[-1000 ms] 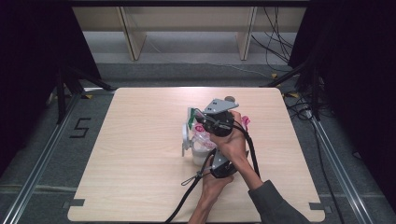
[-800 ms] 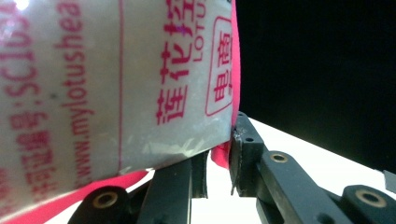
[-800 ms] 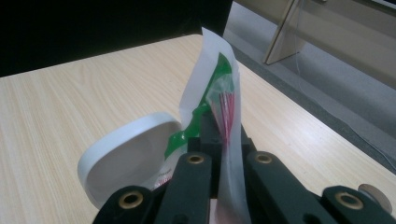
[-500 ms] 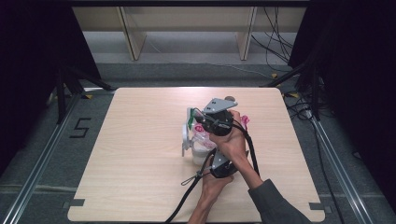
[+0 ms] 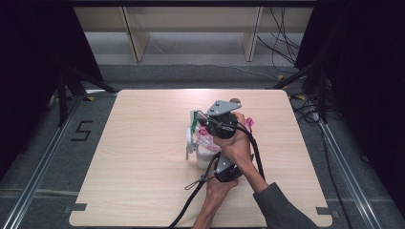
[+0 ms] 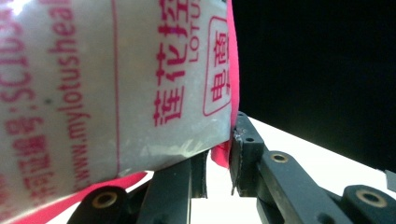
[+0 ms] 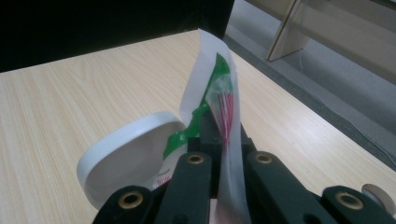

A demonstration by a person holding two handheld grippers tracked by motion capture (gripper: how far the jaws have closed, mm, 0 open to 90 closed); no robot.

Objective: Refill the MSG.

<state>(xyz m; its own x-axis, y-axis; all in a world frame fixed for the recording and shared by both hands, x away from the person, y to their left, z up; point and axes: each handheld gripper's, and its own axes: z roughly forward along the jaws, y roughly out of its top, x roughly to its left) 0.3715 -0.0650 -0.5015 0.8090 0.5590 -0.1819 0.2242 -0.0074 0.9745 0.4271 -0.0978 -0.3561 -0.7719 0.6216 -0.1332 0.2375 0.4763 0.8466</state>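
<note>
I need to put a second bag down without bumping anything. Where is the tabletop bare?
The light wooden table is bare along its whole left half, from the far edge to the near edge, and in a strip by the right edge. The crowded spot is just right of centre: the white-and-pink printed plastic bag, both tongs and the person's forearms coming in from the near edge.

A translucent white bag printed with pink lettering and edged in pink, a white wrapper marked green and red, a white lid and a pale wood-grained table are seen.
</note>
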